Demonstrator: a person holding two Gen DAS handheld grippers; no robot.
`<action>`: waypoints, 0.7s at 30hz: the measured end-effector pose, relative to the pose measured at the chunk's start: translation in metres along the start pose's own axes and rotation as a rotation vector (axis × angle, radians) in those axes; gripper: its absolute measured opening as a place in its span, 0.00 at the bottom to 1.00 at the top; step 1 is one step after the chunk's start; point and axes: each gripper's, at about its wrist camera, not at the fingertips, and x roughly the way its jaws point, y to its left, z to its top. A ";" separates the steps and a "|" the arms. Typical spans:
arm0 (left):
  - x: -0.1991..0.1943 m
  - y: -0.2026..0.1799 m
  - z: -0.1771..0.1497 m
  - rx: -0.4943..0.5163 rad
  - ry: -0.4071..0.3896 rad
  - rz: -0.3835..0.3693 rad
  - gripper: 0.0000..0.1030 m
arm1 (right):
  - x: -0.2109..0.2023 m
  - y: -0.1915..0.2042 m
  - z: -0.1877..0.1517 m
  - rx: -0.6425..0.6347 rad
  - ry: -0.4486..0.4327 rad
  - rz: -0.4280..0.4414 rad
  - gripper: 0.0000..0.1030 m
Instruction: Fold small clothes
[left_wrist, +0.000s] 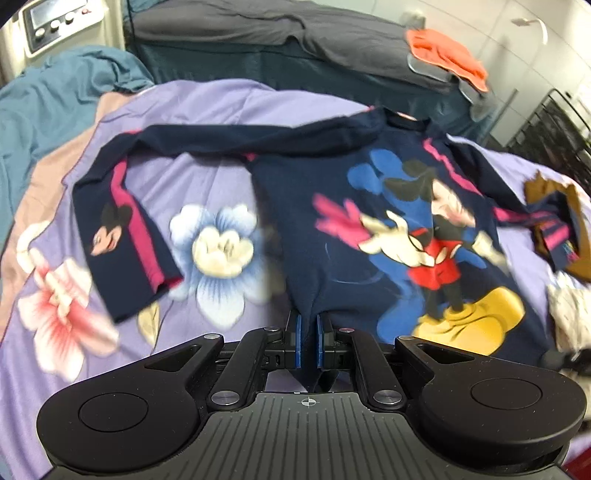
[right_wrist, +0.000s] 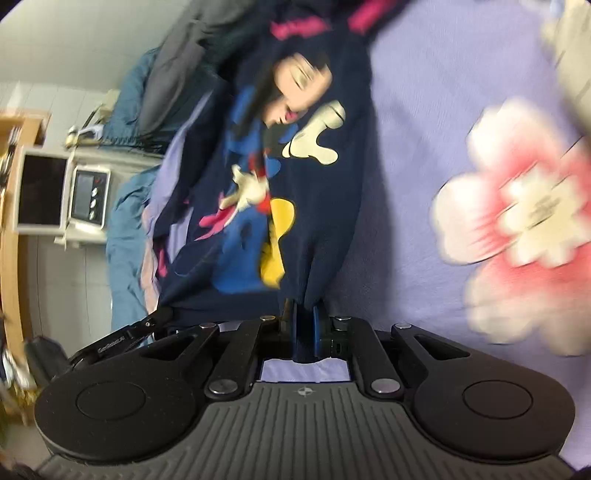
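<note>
Both grippers, left gripper (left_wrist: 309, 341) and right gripper (right_wrist: 306, 330), pinch the navy Mickey shirt (left_wrist: 369, 221) hem, apparently mid-spread over the floral bedspread (left_wrist: 221, 110); folding the sleeves comes next.

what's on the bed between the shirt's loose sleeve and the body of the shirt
In the left wrist view, only the purple floral bedspread shows between the sleeve and the navy shirt, with a blue and white printed flower there.

Black claw (left_wrist: 309, 328) (blue pads (left_wrist: 297, 341)), silver screws (left_wrist: 387, 397).
</note>
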 end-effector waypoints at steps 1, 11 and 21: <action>-0.005 0.001 -0.006 -0.001 0.018 -0.013 0.40 | -0.017 0.000 0.000 -0.028 -0.004 -0.024 0.10; 0.011 0.004 -0.087 -0.020 0.228 0.013 0.38 | -0.061 -0.031 -0.036 -0.039 0.081 -0.184 0.10; 0.021 0.007 -0.101 0.043 0.252 0.050 0.37 | -0.045 -0.045 -0.052 -0.066 0.129 -0.240 0.10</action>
